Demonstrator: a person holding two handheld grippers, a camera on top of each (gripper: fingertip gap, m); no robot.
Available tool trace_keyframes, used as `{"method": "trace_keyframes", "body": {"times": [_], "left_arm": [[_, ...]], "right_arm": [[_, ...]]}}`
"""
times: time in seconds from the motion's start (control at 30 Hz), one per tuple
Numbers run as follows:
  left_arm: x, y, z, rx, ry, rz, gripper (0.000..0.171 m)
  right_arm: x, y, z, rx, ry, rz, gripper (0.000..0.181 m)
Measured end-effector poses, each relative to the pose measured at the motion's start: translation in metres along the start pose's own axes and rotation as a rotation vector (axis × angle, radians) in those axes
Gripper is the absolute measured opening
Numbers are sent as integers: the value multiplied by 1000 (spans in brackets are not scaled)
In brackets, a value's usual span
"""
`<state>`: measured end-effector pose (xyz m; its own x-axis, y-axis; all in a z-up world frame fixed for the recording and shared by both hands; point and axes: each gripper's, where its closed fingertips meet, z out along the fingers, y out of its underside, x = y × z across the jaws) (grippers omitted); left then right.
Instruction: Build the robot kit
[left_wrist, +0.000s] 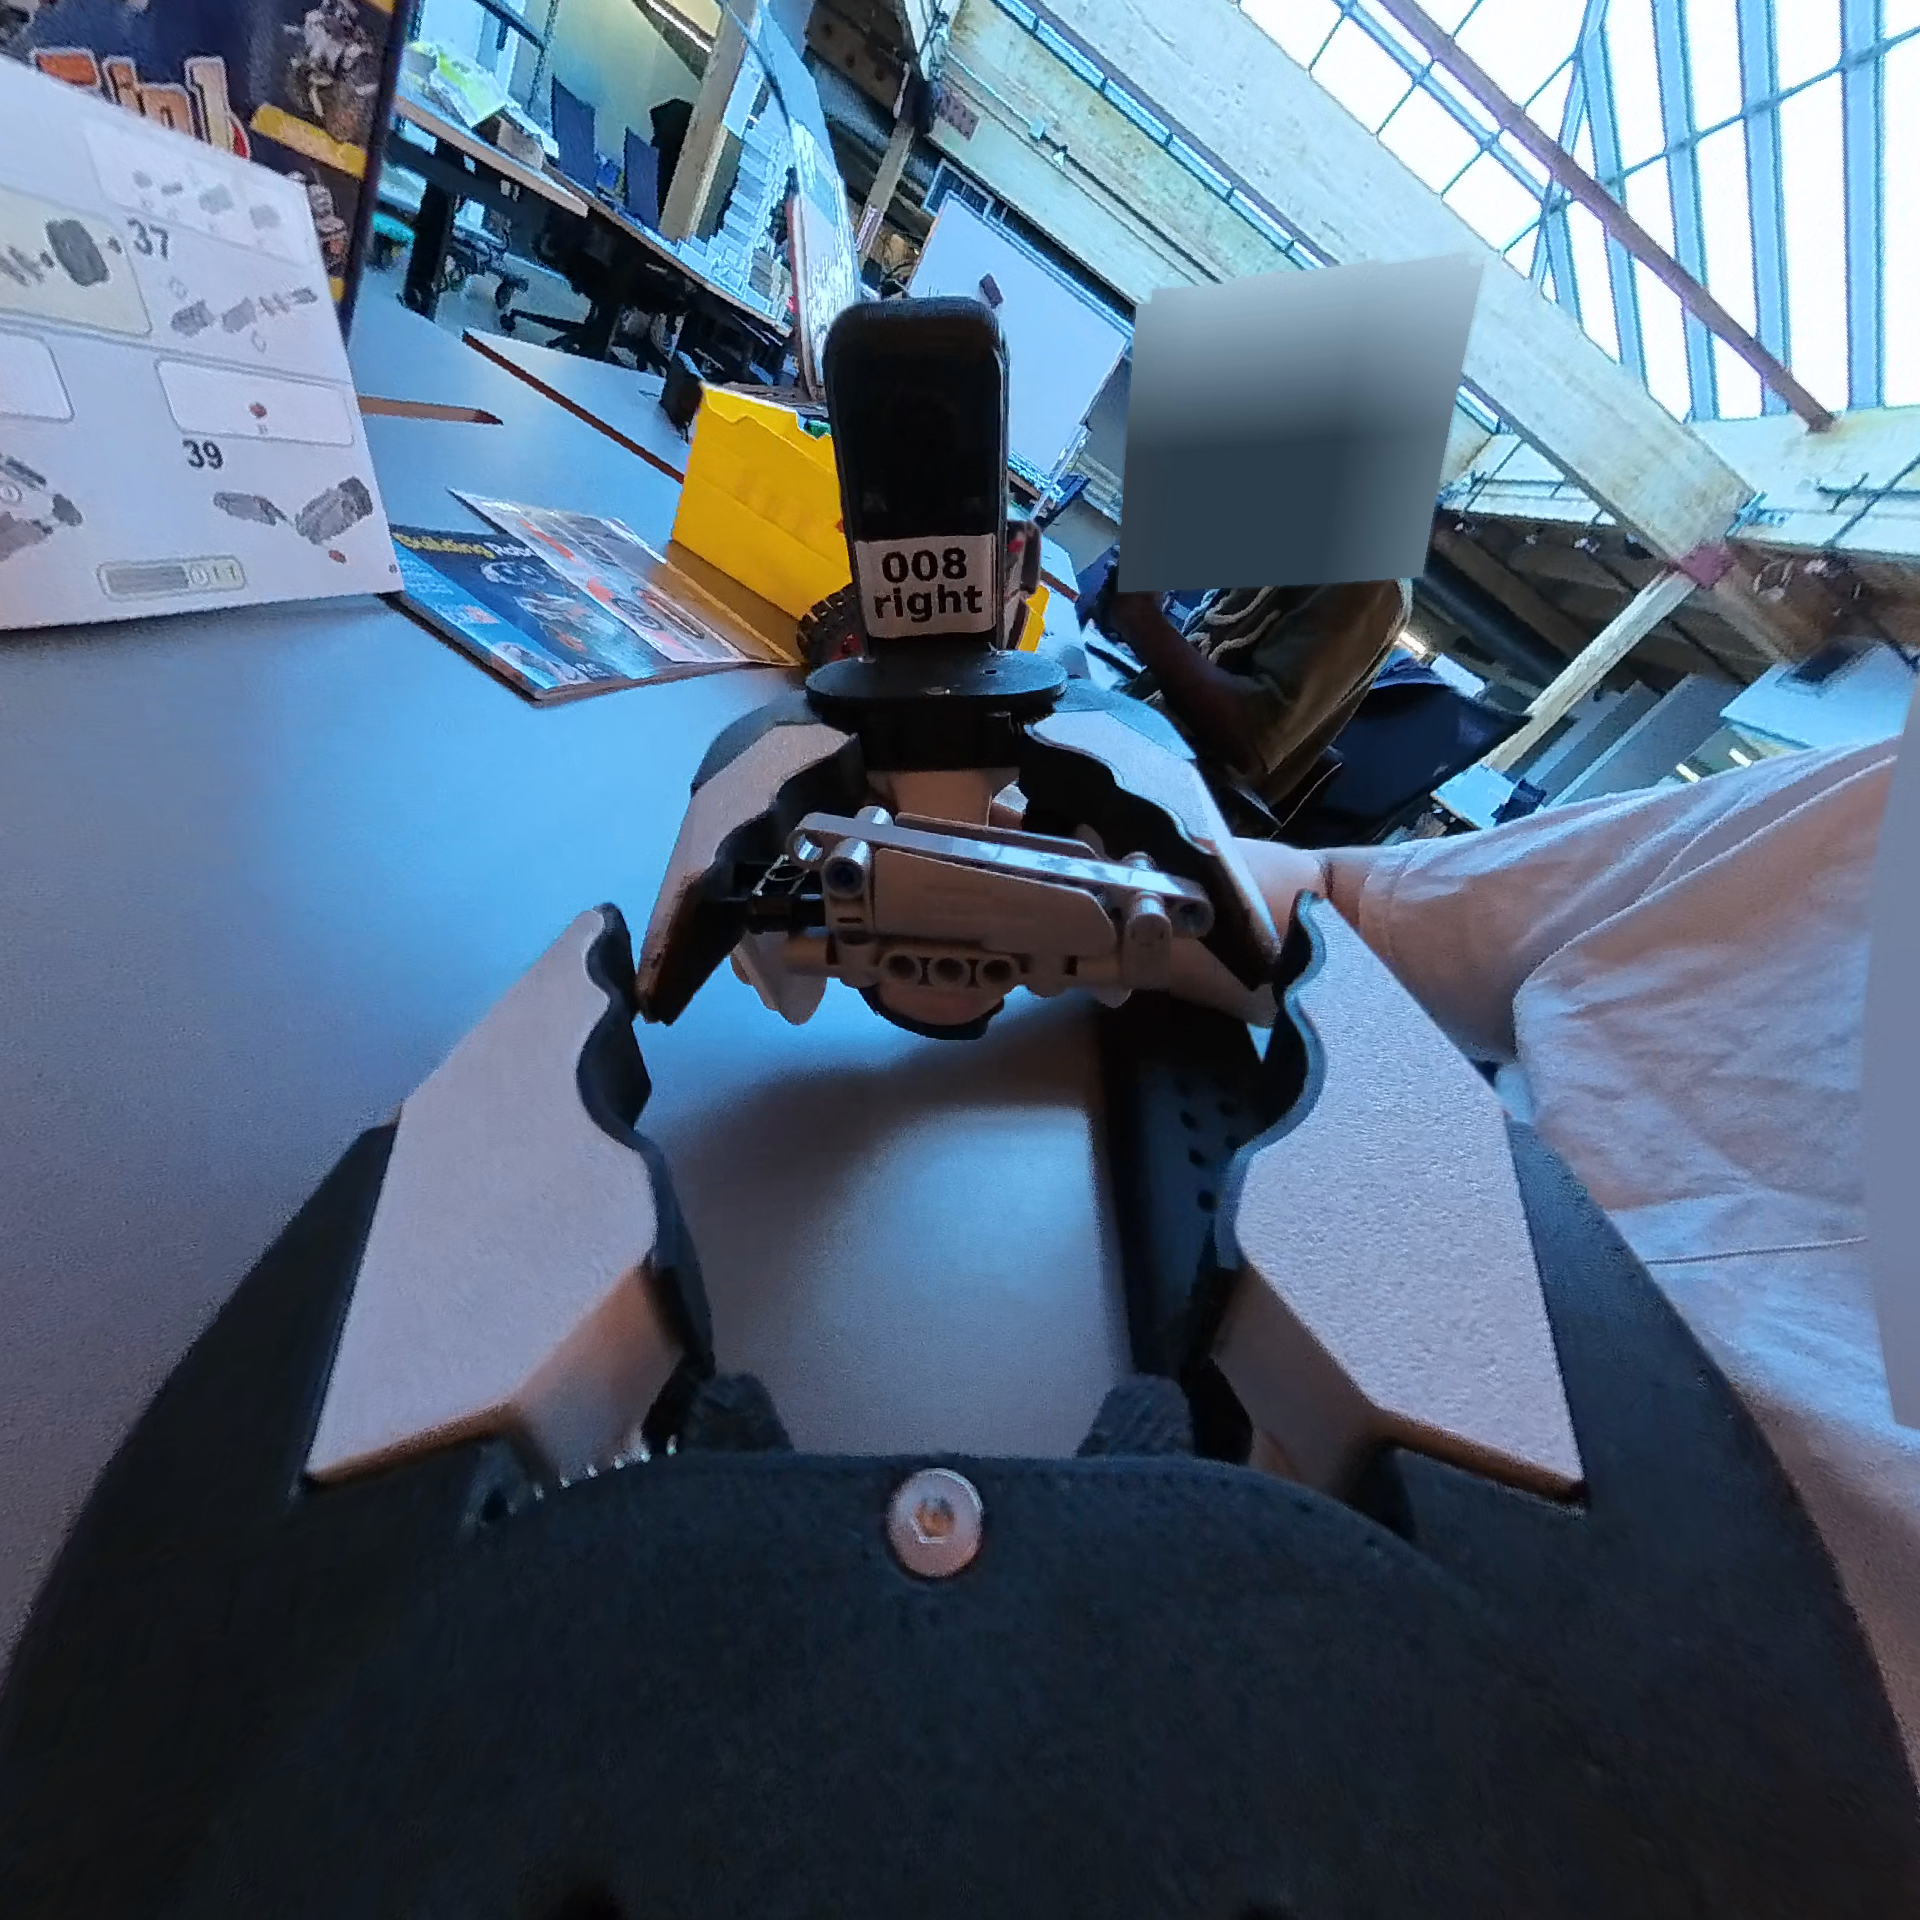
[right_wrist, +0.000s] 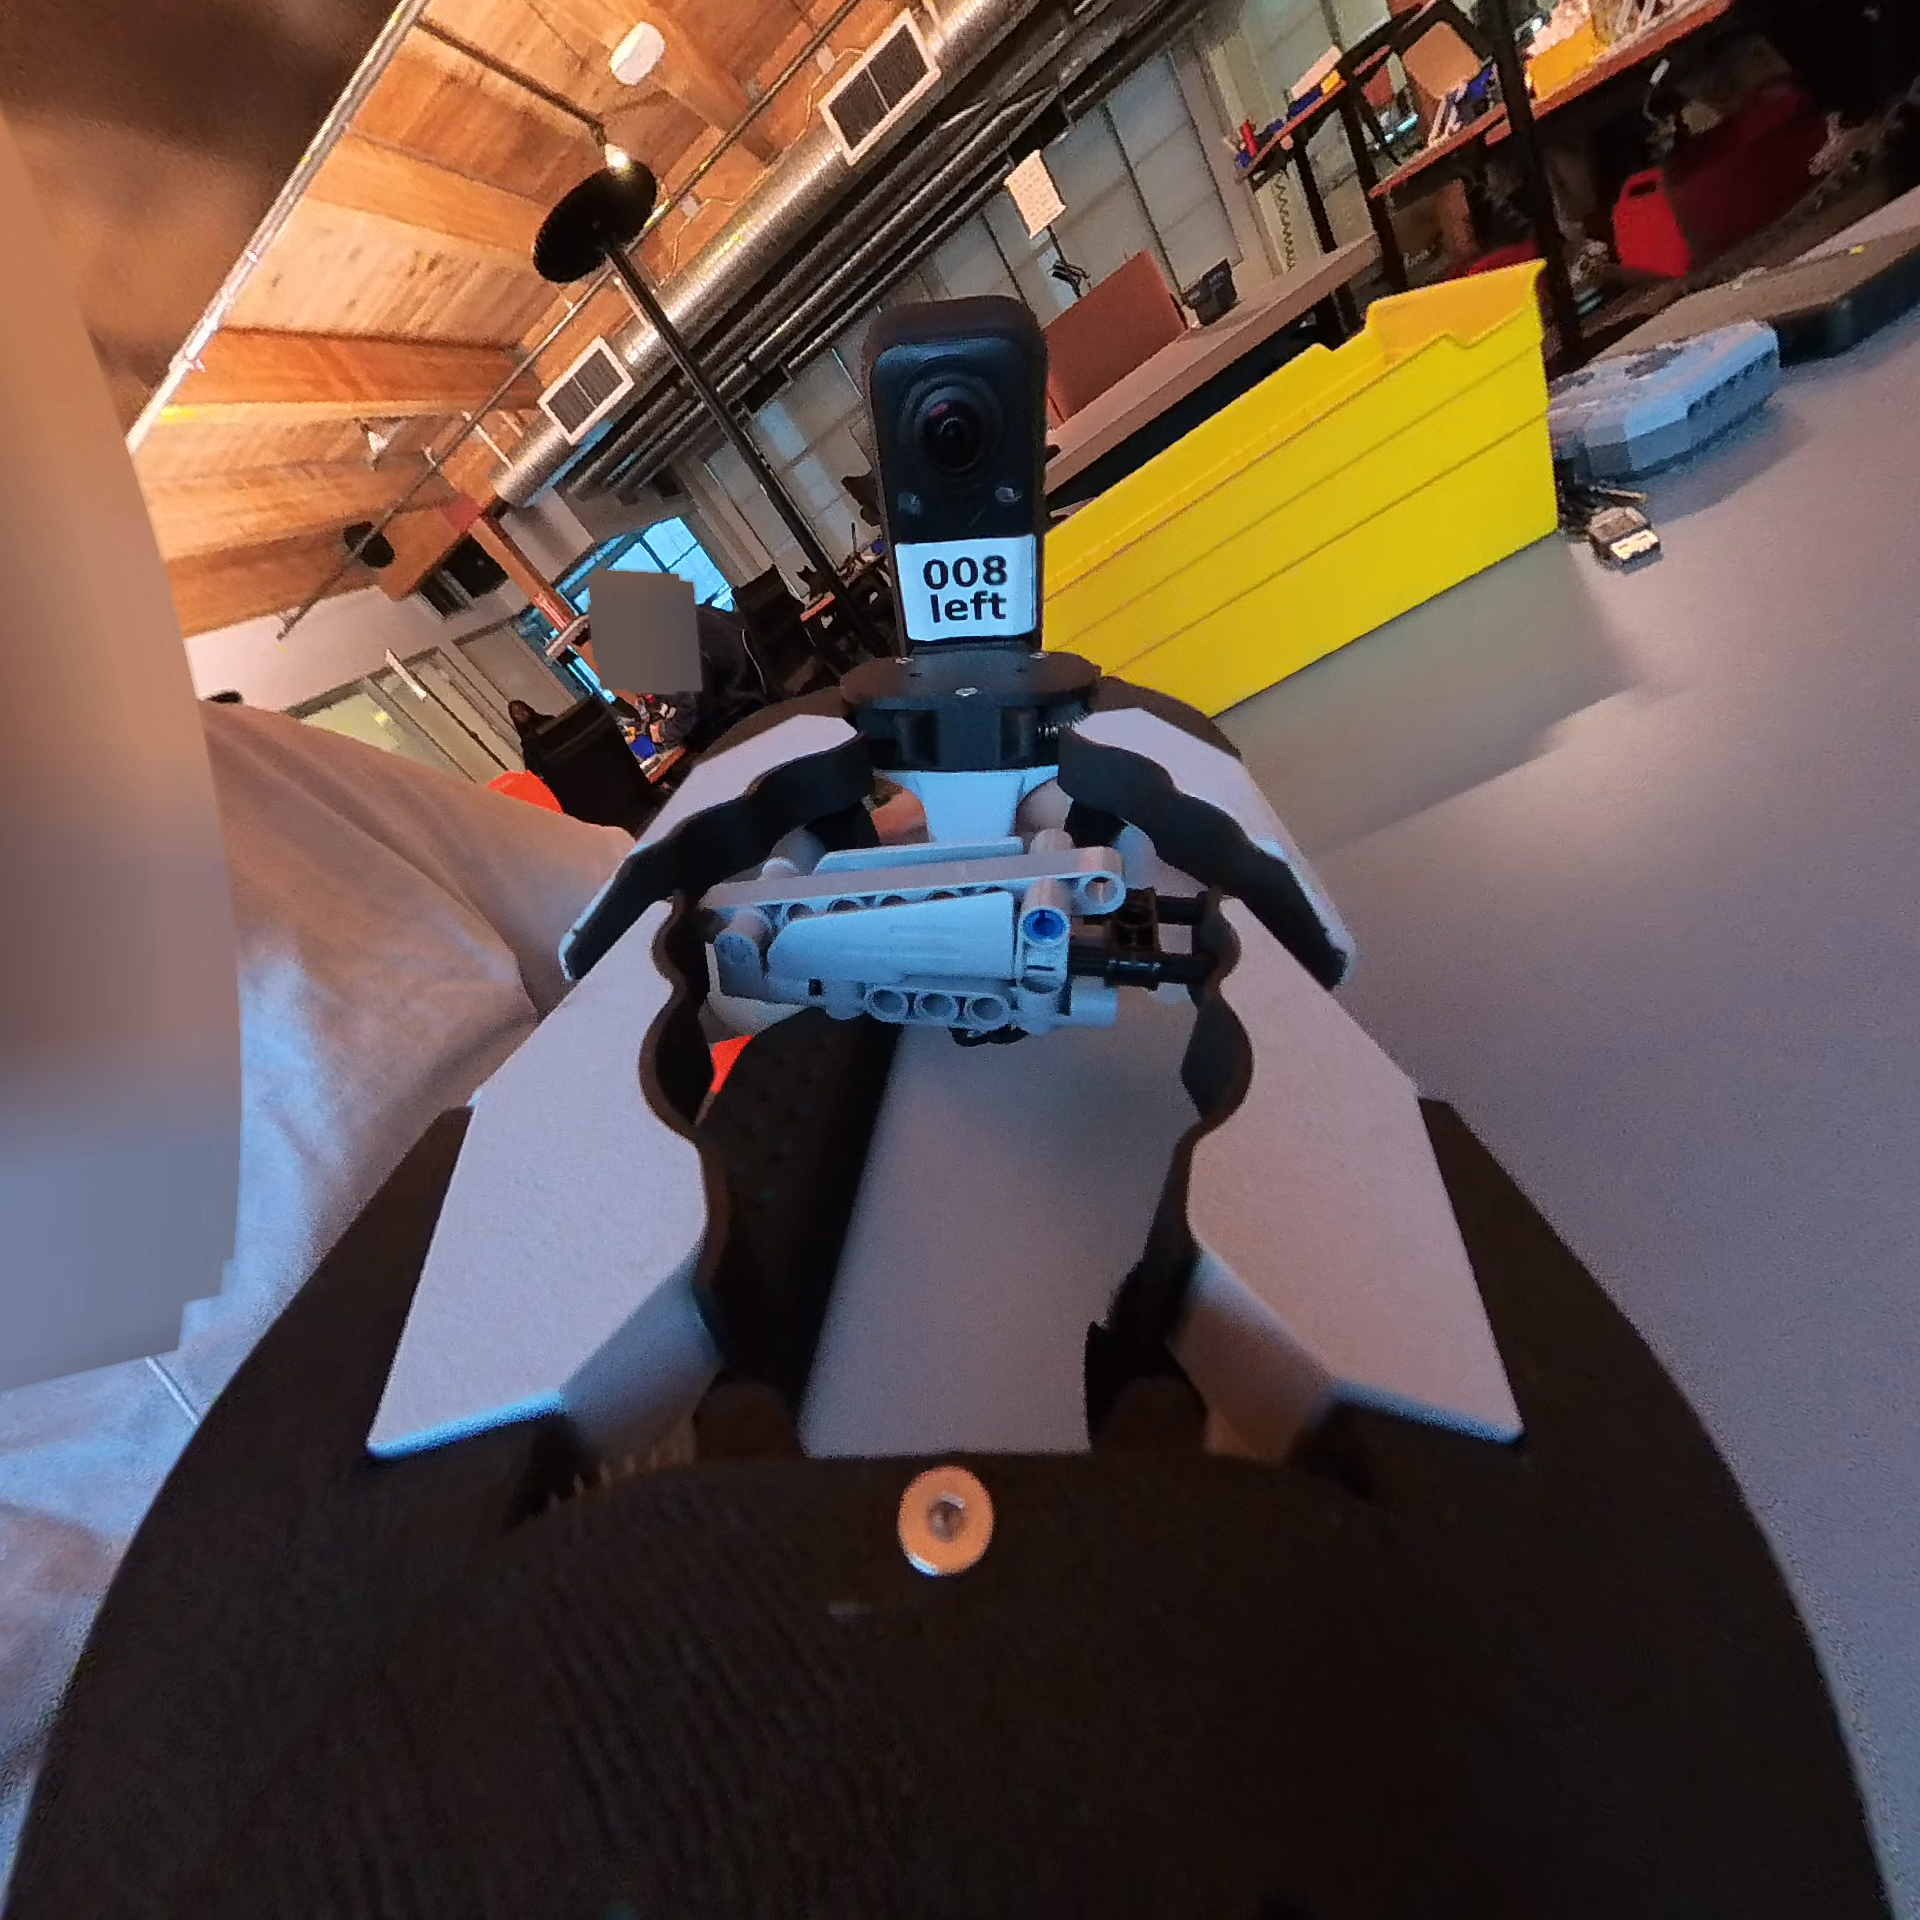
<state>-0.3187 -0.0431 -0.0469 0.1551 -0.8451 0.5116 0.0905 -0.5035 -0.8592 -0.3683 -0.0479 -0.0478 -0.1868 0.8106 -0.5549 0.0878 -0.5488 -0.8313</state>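
The grey brick assembly (left_wrist: 966, 914), a cluster of holed beams with a blue pin and black connectors at one end, is hanging just above the grey table (left_wrist: 208, 831), crosswise between the two grippers, which are pointing at each other. The right gripper (right_wrist: 940, 935) is clamping it end to end, seemingly so that its long faces are staying exposed. The left gripper (left_wrist: 956, 997) is standing released, its fingers spreading wider than the right one's and straddling its tips without appearing to touch the assembly. A person's pale sleeve (left_wrist: 1662, 1039) is lying alongside. The left wrist view alone is showing an open instruction sheet (left_wrist: 177, 395) and a colourful booklet (left_wrist: 582, 592) lying farther off on the table. The right wrist view alone is showing the black connectors pressing against one finger, the full length of a yellow bin (right_wrist: 1351, 468), and a grey boxy device (right_wrist: 1662, 395) beyond it.
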Motion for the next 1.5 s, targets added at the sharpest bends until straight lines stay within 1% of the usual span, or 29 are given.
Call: {"method": "trace_keyframes", "body": {"times": [0.1, 0.3, 0.43, 0.53, 0.57, 0.6, 0.67, 0.73, 0.8, 0.87, 0.93, 0.97, 1.0, 1.03, 1.07, 1.1, 1.2, 1.27, 1.37, 1.43, 1.5], "left_arm": [[-3, -1, 0, 8, 4, -52, 120], [-1, -2, 2, 9, 5, -51, 121], [3, -3, 3, 8, 10, -25, 121], [5, -6, 3, 16, 19, 27, 121], [6, -9, 2, 33, 21, 33, 119], [6, -14, -1, 59, 31, 16, 114], [2, -28, -10, 117, 68, -79, 113], [3, -34, -15, 125, 164, -191, 98], [8, -31, -13, 99, 259, -271, 79], [13, -19, -5, 49, 297, -261, 68], [16, -2, 5, -33, 272, -174, 58], [17, 4, 8, -58, 255, -119, 50], [18, 9, 10, -82, 244, -64, 34], [19, 14, 11, -104, 238, -14, 27], [20, 16, 12, -116, 228, 23, 23], [20, 16, 12, -118, 212, 65, 22], [19, 13, 11, -110, 154, 186, 21], [15, 11, 10, -106, 97, 245, 20], [10, 11, 7, -132, 28, 321, 20], [4, 15, 6, -168, -22, 379, 20], [-7, 26, 5, -247, -76, 436, 21]], "right_arm": [[3, 0, 0, 10, 3, 51, 94], [4, 0, 0, 12, 6, 48, 94], [2, 0, 0, 7, 11, 13, 94], [-1, -3, -1, 15, 27, -70, 94], [-2, -6, -3, 25, 56, -154, 94], [-1, -8, -6, 18, 116, -283, 94], [5, -9, -13, -60, 272, -596, 95], [4, -11, -17, -120, 395, -935, 95], [0, -5, -15, -200, 454, -1161, 95], [-5, 1, -9, -230, 464, -1275, 95], [-5, 6, -6, -269, 480, -1350, 95], [-5, 8, -5, -290, 483, -1386, 95], [-5, 10, -4, -301, 487, -1420, 95], [-6, 10, -4, -312, 497, -1453, 95], [-5, 11, -4, -324, 512, -1482, 96], [-5, 10, -4, -325, 522, -1506, 95], [-8, 5, -6, -310, 552, -1530, 94], [-8, 3, -11, -307, 549, -1486, 89], [-8, -1, -23, -275, 513, -1372, 83], [-12, 2, -29, -268, 432, -1260, 71], [-13, 5, -36, -275, 357, -1108, 63]]}}
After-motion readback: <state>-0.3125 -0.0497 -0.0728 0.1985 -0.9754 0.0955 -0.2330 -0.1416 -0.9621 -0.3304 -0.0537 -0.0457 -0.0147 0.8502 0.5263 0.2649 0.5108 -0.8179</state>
